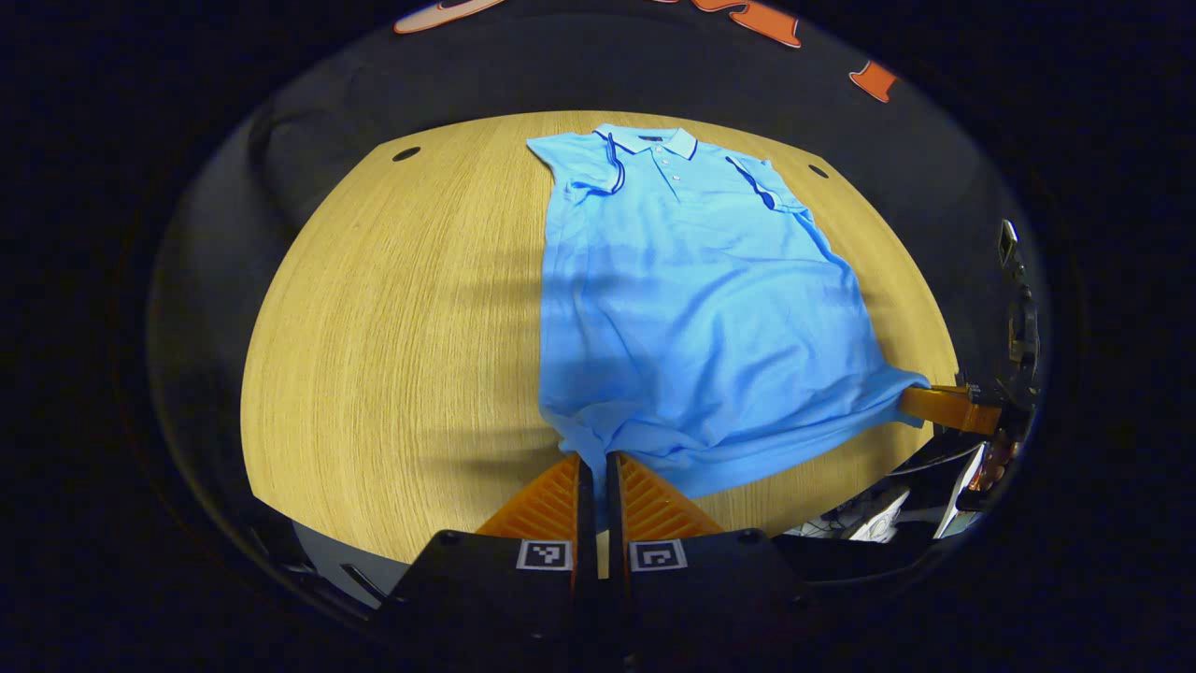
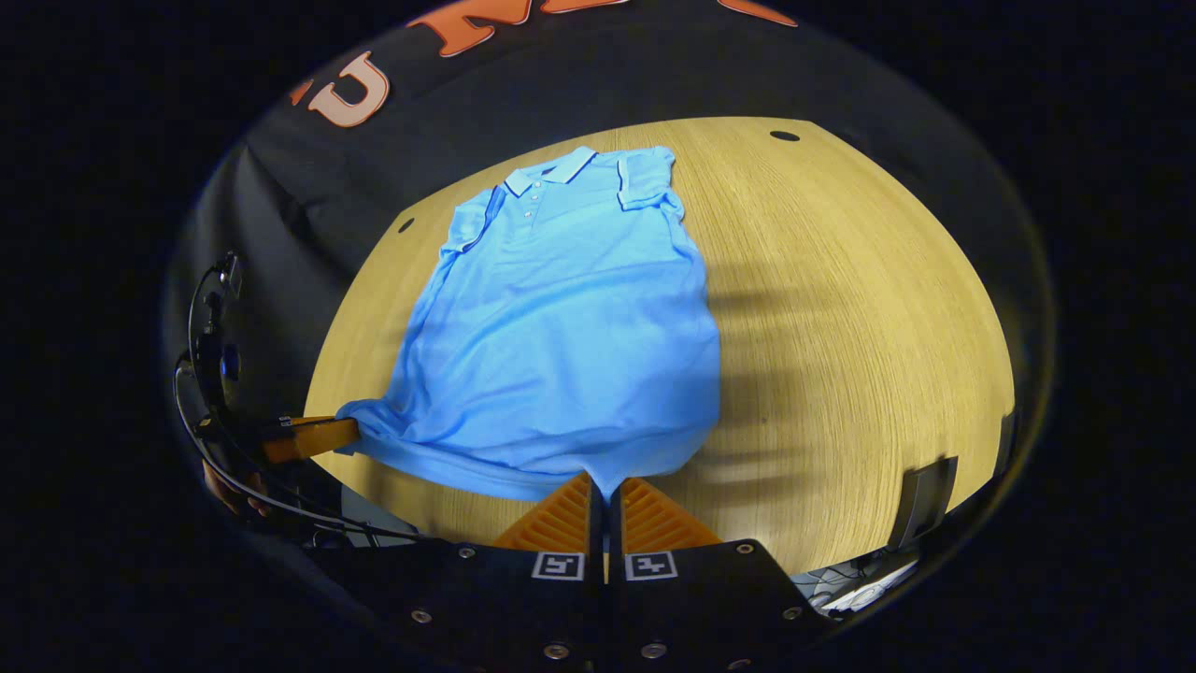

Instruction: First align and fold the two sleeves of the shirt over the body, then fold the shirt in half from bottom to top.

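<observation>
A light blue polo shirt [image 1: 691, 299] [image 2: 561, 327] lies face up on the wooden table [image 1: 392, 327] [image 2: 841, 327], collar at the far end. Both short sleeves are folded in over the chest. In the left gripper view my left gripper [image 1: 595, 467] is shut on the near hem corner. Off to the right, the right gripper [image 1: 934, 404] pinches the other hem corner, which is drawn out to a point. In the right gripper view my right gripper [image 2: 605, 488] is shut on the hem, and the left gripper [image 2: 322, 435] grips the far corner at the left.
Black cloth backs the table. Small dark holes [image 1: 405, 153] [image 2: 784, 136] sit near the far table corners. Cables and gear [image 1: 878, 523] hang beyond the near edge. A dark block [image 2: 920, 500] stands at the table's near right edge. Bare wood flanks the shirt.
</observation>
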Tool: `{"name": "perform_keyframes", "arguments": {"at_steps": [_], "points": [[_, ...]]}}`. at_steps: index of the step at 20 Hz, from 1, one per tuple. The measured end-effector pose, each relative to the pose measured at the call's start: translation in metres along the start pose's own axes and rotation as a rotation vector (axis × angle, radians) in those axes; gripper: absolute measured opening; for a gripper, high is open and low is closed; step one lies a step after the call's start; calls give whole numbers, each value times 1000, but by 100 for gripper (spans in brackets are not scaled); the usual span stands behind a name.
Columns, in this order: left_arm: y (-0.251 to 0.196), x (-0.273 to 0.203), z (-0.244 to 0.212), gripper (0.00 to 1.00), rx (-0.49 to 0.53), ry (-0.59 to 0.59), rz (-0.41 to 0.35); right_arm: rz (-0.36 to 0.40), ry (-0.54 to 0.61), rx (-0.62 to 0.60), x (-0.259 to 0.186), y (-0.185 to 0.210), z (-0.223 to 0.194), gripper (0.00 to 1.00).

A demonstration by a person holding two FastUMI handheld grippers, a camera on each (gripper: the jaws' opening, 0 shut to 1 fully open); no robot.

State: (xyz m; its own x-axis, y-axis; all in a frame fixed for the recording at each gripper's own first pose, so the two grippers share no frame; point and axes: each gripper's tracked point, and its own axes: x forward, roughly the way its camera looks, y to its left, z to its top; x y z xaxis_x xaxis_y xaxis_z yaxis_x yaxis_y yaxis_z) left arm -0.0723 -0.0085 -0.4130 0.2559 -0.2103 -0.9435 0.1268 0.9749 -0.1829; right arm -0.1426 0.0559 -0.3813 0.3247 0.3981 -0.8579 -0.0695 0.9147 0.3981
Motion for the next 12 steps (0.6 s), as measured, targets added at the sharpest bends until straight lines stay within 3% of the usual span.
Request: {"name": "perform_keyframes", "arguments": {"at_steps": [12], "points": [[-14,-9,70,9,15,-126,55,76,-82,-140,-12,16,75,1]]}}
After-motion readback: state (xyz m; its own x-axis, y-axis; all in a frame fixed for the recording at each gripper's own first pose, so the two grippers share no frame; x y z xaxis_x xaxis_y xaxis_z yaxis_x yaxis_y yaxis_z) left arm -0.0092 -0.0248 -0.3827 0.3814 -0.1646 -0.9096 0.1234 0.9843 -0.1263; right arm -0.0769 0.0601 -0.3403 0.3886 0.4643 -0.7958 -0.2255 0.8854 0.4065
